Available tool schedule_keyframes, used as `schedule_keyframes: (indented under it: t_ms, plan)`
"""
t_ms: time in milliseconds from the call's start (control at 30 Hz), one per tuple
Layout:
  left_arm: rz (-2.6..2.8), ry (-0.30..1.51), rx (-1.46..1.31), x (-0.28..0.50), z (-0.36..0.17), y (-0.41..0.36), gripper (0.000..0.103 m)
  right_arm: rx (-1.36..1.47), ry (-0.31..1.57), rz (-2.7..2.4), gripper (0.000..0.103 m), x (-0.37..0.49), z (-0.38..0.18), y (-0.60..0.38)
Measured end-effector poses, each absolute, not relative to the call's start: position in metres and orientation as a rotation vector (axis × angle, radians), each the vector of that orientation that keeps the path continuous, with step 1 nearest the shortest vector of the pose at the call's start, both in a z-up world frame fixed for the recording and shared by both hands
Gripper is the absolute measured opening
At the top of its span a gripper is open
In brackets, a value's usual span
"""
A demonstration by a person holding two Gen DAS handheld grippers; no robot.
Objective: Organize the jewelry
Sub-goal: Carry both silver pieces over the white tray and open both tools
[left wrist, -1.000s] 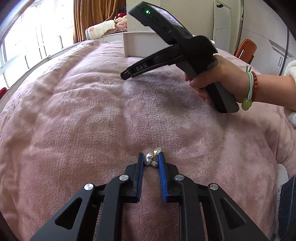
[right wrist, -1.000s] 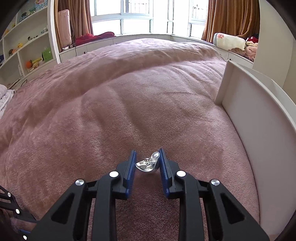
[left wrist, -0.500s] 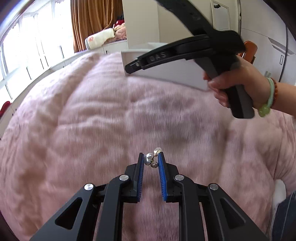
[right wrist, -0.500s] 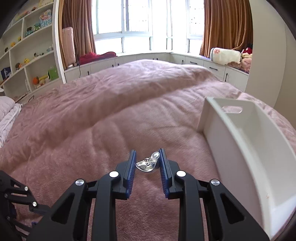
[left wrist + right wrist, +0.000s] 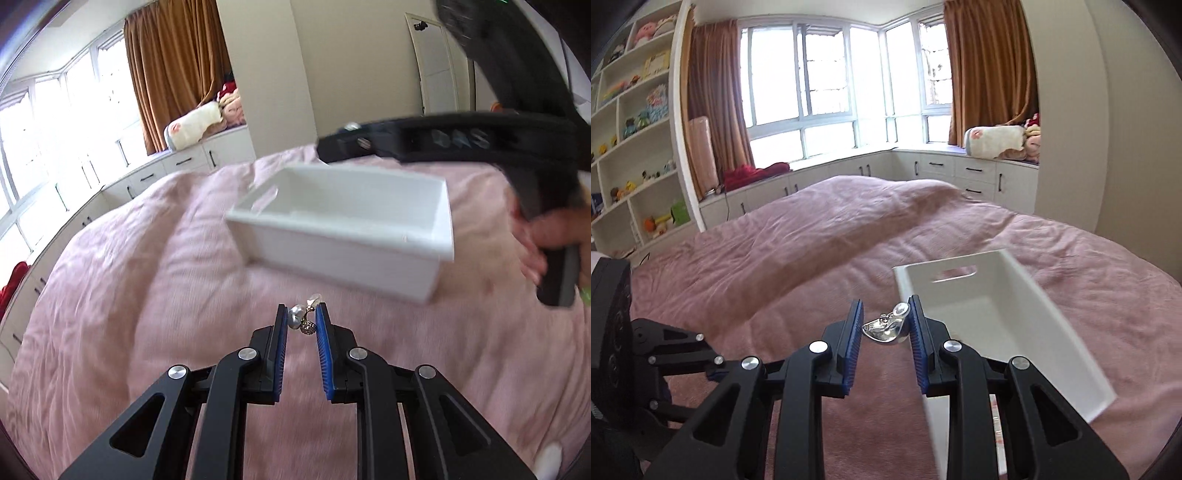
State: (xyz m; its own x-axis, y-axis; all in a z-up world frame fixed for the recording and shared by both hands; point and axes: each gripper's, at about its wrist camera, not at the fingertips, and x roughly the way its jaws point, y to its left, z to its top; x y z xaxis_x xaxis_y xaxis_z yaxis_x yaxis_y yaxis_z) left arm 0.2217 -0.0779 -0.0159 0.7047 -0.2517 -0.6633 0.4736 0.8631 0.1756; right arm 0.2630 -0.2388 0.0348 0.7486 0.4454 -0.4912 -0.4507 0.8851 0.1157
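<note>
My left gripper [image 5: 302, 320] is shut on a pearl and gold earring [image 5: 301, 320], held above the pink blanket. My right gripper [image 5: 885, 325] is shut on a silver shoe-shaped charm [image 5: 886, 328], raised just left of the near end of a white rectangular box [image 5: 1012, 314]. The box looks empty inside. In the left wrist view the box [image 5: 343, 236] lies ahead of my left gripper, and the right gripper's body [image 5: 480, 144] hovers over its far side, blurred.
A pink blanket [image 5: 775, 258] covers the wide bed. White cabinets [image 5: 942, 170] with plush toys run under the windows. Toy shelves [image 5: 631, 147] stand at the far left. The left gripper's body [image 5: 635, 350] shows at the left edge.
Both grippers have risen and tilted up, each keeping its piece. The white box has come into fuller view in both views, and the right gripper now hangs over it.
</note>
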Motion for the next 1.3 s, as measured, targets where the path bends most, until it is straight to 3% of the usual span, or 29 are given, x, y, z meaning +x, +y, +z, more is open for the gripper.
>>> schedule_keyframes:
  t_ms: [467, 900, 1133, 1200, 1267, 1300]
  plan:
    - [-0.46, 0.699, 0.17, 0.326, 0.033, -0.187, 0.02, 0.051, 0.611, 0.355, 0.025, 0.274, 0.01, -0.333]
    - [-0.344, 0.871, 0.105, 0.38, -0.007, -0.21, 0.02, 0.154, 0.687, 0.327, 0.025, 0.283, -0.023, -0.357]
    - [-0.351, 0.839, 0.106, 0.375, -0.005, -0.206, 0.021, 0.143, 0.688, 0.333, 0.027, 0.284, -0.02, -0.348]
    - [-0.352, 0.838, 0.134, 0.373, -0.004, -0.208, 0.026, 0.143, 0.682, 0.331, 0.038, 0.285, -0.017, -0.347]
    - [-0.355, 0.817, 0.157, 0.368, 0.0, -0.21, 0.062, 0.151, 0.659, 0.329, 0.065, 0.282, -0.013, -0.346]
    - [-0.36, 0.802, 0.155, 0.366, 0.002, -0.21, 0.064, 0.153, 0.651, 0.331, 0.066, 0.282, -0.011, -0.347]
